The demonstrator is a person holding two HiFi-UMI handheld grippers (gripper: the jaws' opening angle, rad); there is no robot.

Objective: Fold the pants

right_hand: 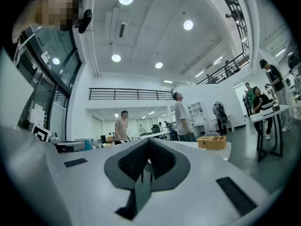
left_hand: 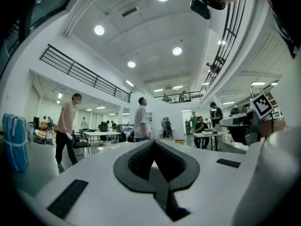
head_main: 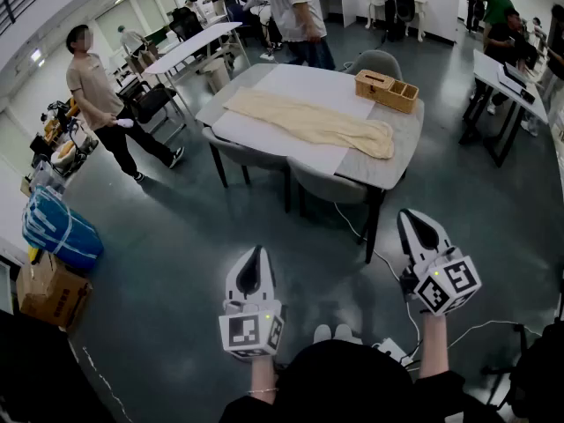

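Beige pants (head_main: 308,122) lie stretched out flat on a white mat (head_main: 295,79) on a grey table (head_main: 398,167) across the room. I stand well short of the table with both grippers held level in front of me. In the head view my left gripper (head_main: 256,252) is low at centre and my right gripper (head_main: 410,215) is to its right. Both are far from the pants. In the left gripper view the left gripper (left_hand: 154,144) has its jaws together with nothing between them. The right gripper (right_hand: 148,142) in its own view is likewise shut and holds nothing.
A wooden box (head_main: 386,91) sits on the table's far right corner. Grey chairs (head_main: 330,188) are tucked under the near side. A person (head_main: 295,11) stands behind the table, another (head_main: 106,95) at left. A blue bag (head_main: 57,227), a cardboard box (head_main: 48,293) and a floor cable (head_main: 392,267) lie nearby.
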